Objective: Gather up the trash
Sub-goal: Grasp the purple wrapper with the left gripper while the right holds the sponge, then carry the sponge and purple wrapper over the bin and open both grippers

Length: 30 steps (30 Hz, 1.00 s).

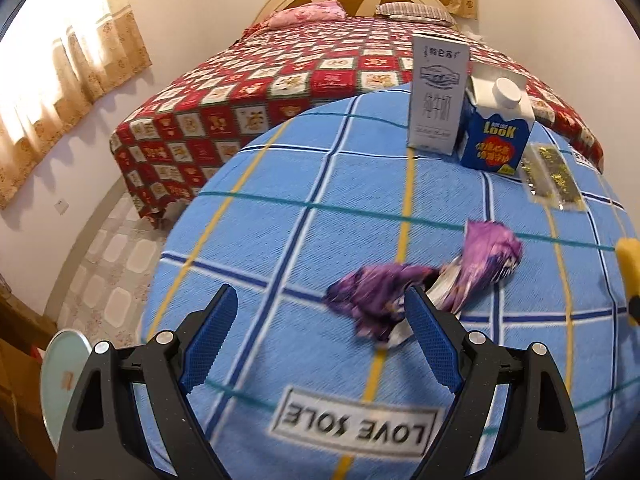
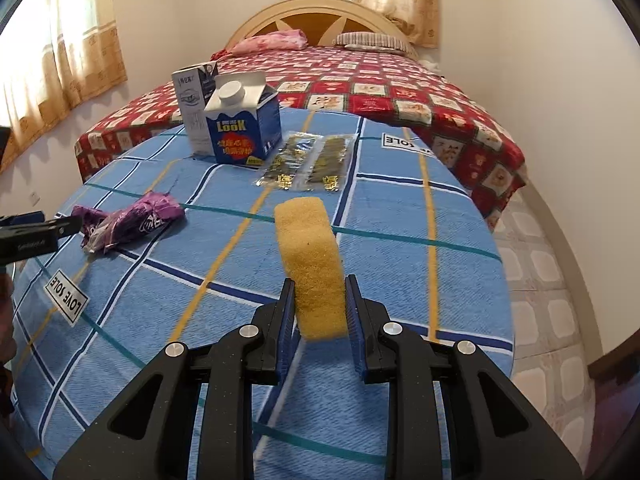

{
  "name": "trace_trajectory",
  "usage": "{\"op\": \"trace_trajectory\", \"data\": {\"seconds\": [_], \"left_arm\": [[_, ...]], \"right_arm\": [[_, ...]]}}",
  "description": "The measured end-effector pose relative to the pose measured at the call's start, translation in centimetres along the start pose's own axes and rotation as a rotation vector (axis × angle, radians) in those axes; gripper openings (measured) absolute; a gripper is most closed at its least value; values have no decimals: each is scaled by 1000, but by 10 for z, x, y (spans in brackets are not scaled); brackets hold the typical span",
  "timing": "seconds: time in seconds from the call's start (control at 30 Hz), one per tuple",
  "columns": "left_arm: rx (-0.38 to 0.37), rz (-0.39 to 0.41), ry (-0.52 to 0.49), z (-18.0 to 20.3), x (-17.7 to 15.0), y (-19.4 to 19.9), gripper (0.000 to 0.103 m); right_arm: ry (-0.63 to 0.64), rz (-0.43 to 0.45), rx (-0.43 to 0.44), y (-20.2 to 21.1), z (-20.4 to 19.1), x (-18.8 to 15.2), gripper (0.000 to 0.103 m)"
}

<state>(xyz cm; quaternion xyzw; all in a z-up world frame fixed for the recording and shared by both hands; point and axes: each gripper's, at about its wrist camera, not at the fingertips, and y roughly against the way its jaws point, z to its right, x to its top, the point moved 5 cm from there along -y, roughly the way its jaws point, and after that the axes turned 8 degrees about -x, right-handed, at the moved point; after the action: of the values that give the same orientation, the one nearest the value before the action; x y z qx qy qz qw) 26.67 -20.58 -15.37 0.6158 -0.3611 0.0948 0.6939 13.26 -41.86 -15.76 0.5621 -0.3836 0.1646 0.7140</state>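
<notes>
While the right gripper (image 2: 320,300) is clamping a yellow sponge (image 2: 310,256) between its pads, with the sponge's far end standing clear above the cloth, the left gripper (image 1: 320,308) is hanging with its jaws wide and nothing pressed between them. The crumpled purple wrapper (image 1: 424,280) is lying on the blue checked tablecloth (image 1: 280,240), just beyond and partly behind the left gripper's right finger, not yet centred in the gap.

Judgement: the step in hand is the pickup of the wrapper, with the sponge already secured. The next move is calling for the left jaws to shift toward the wrapper until both pads are straddling its bulk, then to close; the foil is light and could be slipping or sliding aside.

Further items are waiting at the far edge: a white milk carton (image 1: 438,96), a blue carton (image 1: 496,128) touching it, and a gold-printed clear packet (image 1: 550,180) lying flat beside them. Behind the table, a bed (image 2: 400,88) with a red patterned cover is filling the room, with curtained windows (image 2: 60,60) and a tiled floor (image 2: 540,264).
</notes>
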Motion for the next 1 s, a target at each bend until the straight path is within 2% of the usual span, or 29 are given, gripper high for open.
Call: {"op": "trace_trajectory", "data": {"seconds": [0.07,0.13,0.17,0.2,0.27,0.3,0.43,0.63,1.0], "left_arm": [[-29,-18,-6,5,-2,-8,81],[-64,-45,-20,10,-6,-17,48],[-82,-57,-17,11,-8,-19,39],[-96,-64,-16,11,-9,-20,26],[-101,-49,-24,11,-10,-16,14],[-105,-47,-26,11,-10,-13,11],[-97,-22,-41,5,-12,5,9],[-44,36,-43,-22,-23,44,9],[73,83,42,-95,-65,97,9]], "right_arm": [[5,5,8,1,0,0,26],[9,6,17,3,-2,0,26],[13,8,21,4,-4,0,26],[15,11,22,5,-5,0,26],[18,18,27,7,-10,1,26],[18,20,30,8,-11,2,26],[23,41,43,16,-23,4,26],[46,65,81,28,-51,6,26],[118,89,160,41,-119,4,26]]}}
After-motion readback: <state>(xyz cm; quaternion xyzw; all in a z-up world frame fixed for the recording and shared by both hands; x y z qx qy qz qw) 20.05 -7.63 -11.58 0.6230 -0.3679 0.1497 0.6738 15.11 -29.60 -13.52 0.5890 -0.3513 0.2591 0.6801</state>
